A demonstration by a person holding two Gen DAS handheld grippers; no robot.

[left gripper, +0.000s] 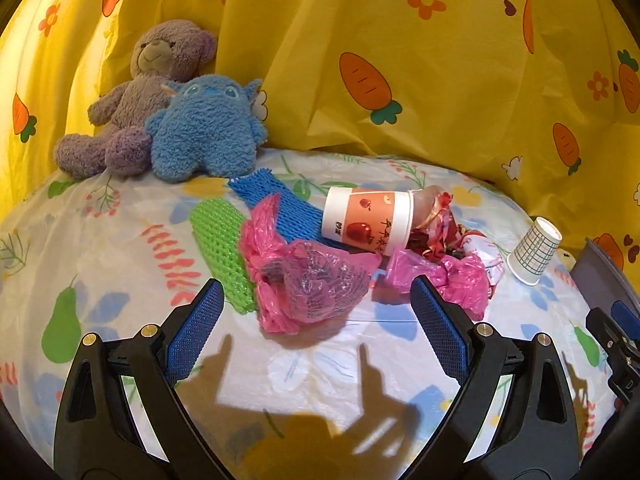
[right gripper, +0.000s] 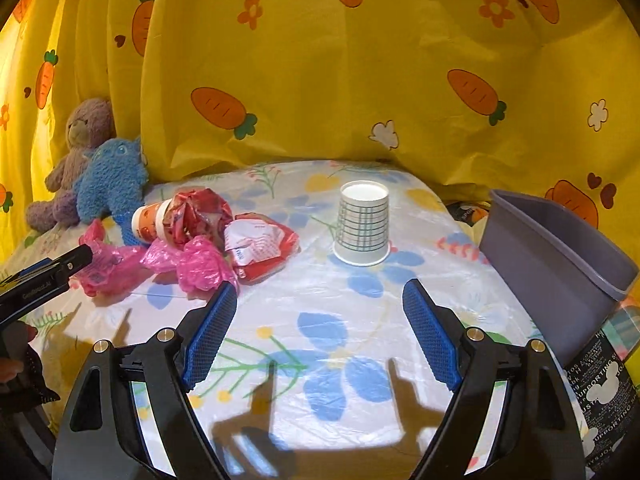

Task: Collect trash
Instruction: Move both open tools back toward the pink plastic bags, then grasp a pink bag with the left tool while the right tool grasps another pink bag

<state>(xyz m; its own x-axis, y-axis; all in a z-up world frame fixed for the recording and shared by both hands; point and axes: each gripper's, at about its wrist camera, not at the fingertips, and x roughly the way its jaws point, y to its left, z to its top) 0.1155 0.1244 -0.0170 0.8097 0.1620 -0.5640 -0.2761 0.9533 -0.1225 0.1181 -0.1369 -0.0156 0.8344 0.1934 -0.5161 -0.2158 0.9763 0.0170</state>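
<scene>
The trash lies heaped on the flowered table cover (left gripper: 120, 240): in the left wrist view a crumpled pink plastic bag (left gripper: 312, 284) sits just ahead of the left gripper (left gripper: 316, 300), whose blue-padded jaws stand wide apart with nothing between them. At about eleven o'clock from the bag lies a green foam net (left gripper: 220, 248), and at twelve o'clock a blue foam net (left gripper: 276, 204). At one o'clock a printed paper cup (left gripper: 366, 222) lies on its side, stuffed with red crumpled wrapping (left gripper: 440, 220), touching the pile. Well out at three o'clock an upturned checked paper cup (left gripper: 534, 250) stands alone. In the right wrist view that same cup is at twelve o'clock from the right gripper (right gripper: 318, 308), whose jaws are likewise spread and empty, above bare cover. A grey bin (right gripper: 560, 252) stands at two o'clock, at the table's edge. Far at ten o'clock a purple teddy bear (left gripper: 152, 92) and a blue plush toy (left gripper: 208, 128) lean against the yellow carrot-print curtain (left gripper: 400, 60).
</scene>
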